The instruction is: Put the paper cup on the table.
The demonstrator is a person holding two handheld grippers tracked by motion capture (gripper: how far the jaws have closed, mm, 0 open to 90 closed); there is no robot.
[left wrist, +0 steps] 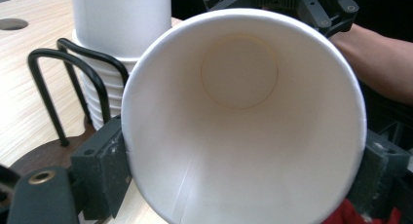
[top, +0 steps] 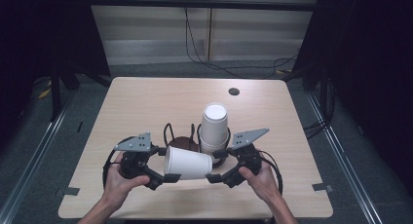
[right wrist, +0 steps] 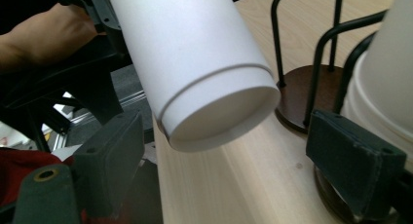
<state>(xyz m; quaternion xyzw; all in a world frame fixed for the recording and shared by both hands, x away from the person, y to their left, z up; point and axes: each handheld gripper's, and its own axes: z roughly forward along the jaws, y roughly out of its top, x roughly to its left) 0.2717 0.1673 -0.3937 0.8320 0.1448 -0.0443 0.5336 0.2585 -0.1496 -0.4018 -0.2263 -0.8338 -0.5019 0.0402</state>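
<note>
A white paper cup lies on its side just above the table's near middle. My left gripper is shut on its rim end. In the left gripper view the cup's open mouth faces the camera, and the left gripper has a jaw pressed on each side. My right gripper stands open at the cup's base end. In the right gripper view the cup's base hangs between and slightly above the jaws of the right gripper, without touching them. A stack of white cups stands upright in a black wire rack just behind.
The rack has a round dark wooden base with wire loops, and the cup stack sits in its right slot. A dark round hole is in the table at the back. Cables lie on the floor beyond.
</note>
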